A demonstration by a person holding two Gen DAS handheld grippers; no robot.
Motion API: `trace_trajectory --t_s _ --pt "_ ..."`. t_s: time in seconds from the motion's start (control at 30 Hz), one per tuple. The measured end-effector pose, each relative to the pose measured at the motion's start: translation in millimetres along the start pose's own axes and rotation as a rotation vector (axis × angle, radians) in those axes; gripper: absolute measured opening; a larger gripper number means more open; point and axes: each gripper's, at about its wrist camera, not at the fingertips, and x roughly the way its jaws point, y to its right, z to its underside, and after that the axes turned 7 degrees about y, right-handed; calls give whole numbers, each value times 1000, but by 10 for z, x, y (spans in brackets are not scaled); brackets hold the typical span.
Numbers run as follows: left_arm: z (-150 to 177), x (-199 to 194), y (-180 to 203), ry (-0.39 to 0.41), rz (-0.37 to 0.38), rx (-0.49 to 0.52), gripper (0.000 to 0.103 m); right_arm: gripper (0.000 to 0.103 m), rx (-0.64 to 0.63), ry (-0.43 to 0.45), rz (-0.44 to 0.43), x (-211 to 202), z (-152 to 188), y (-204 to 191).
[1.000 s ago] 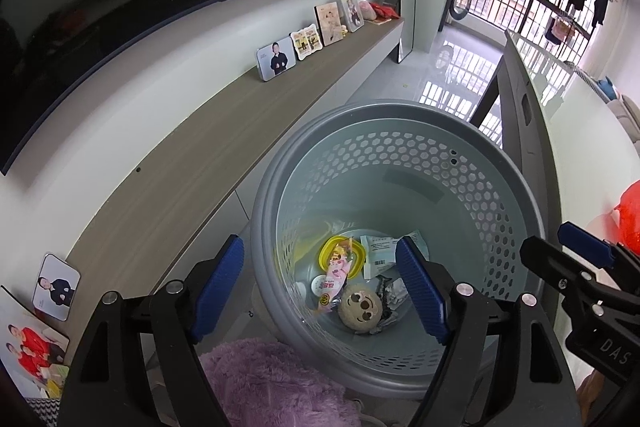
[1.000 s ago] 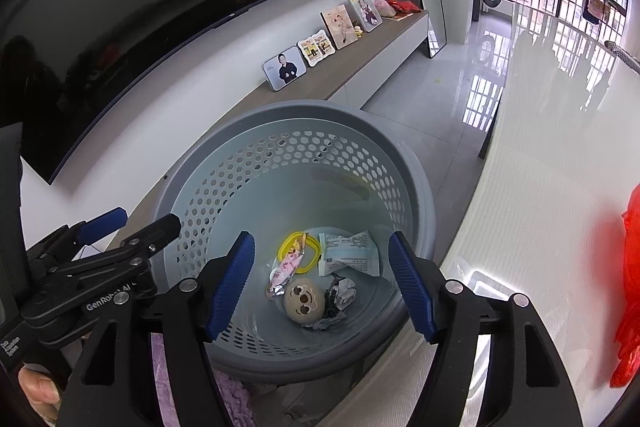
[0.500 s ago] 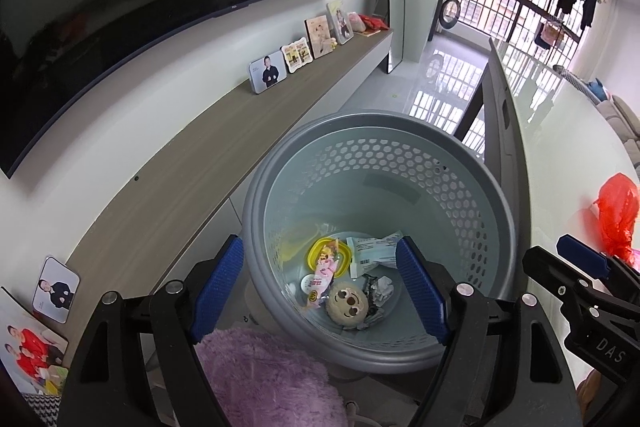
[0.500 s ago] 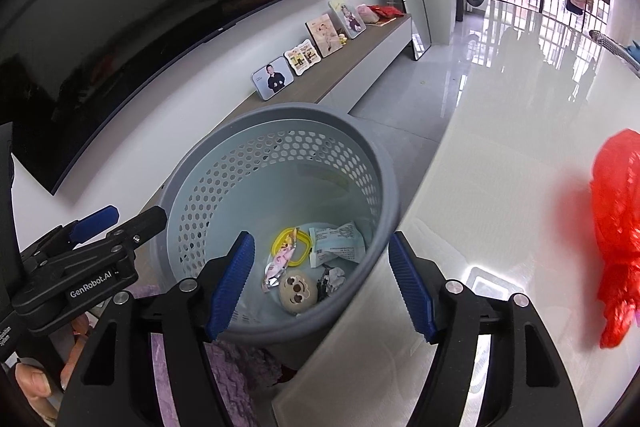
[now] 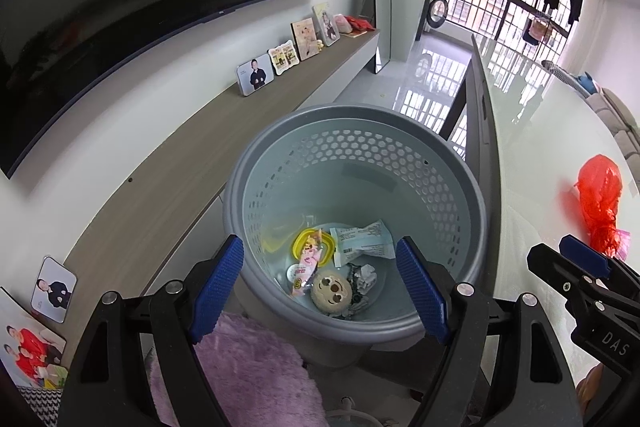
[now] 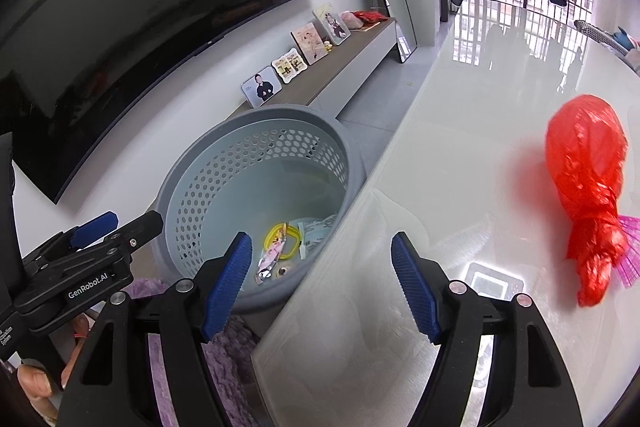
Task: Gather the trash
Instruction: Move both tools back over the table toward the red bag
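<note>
- The bin (image 5: 356,155) stands on the floor beside the surface (image 6: 460,163); several scraps already lie at its bottom: a yellow ring (image 5: 313,247), a pink wrapper (image 5: 306,267), a white packet (image 5: 362,243), a round face-printed piece (image 5: 332,294) and a crumpled wad (image 5: 366,277); so part of the collecting looks done
- Left claw (image 5: 320,291) hangs above the bin's near rim, spread wide, with nothing between its pads; only the bin's contents show through the gap
- Right claw (image 6: 322,287) sits over the edge of the surface, its jaws opening, nothing pinched between them
- What is left, as far as can be seen: a red bag (image 6: 588,187) tied at the neck lies on the surface, well apart from both claws, with something pink (image 6: 628,255) fanned out just beside its knot, touching or partly under it; I cannot tell which
- My reading: one drop is finished and the red bag is the likely next pick; whether other trash lies out of view cannot be told
</note>
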Motion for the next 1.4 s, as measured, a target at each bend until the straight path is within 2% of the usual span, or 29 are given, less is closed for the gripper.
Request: trace_trajectory --t_s 0.33,0.77,1.4 --pt "38 -72 264 7 21 46 81 69 50 17 21 -150 108 240" --pt "21 -96 757 17 82 120 83 70 123 52 80 -492 252 771" --pt "85 72 1763 -7 232 267 83 70 293 77 268 -999 588 1773"
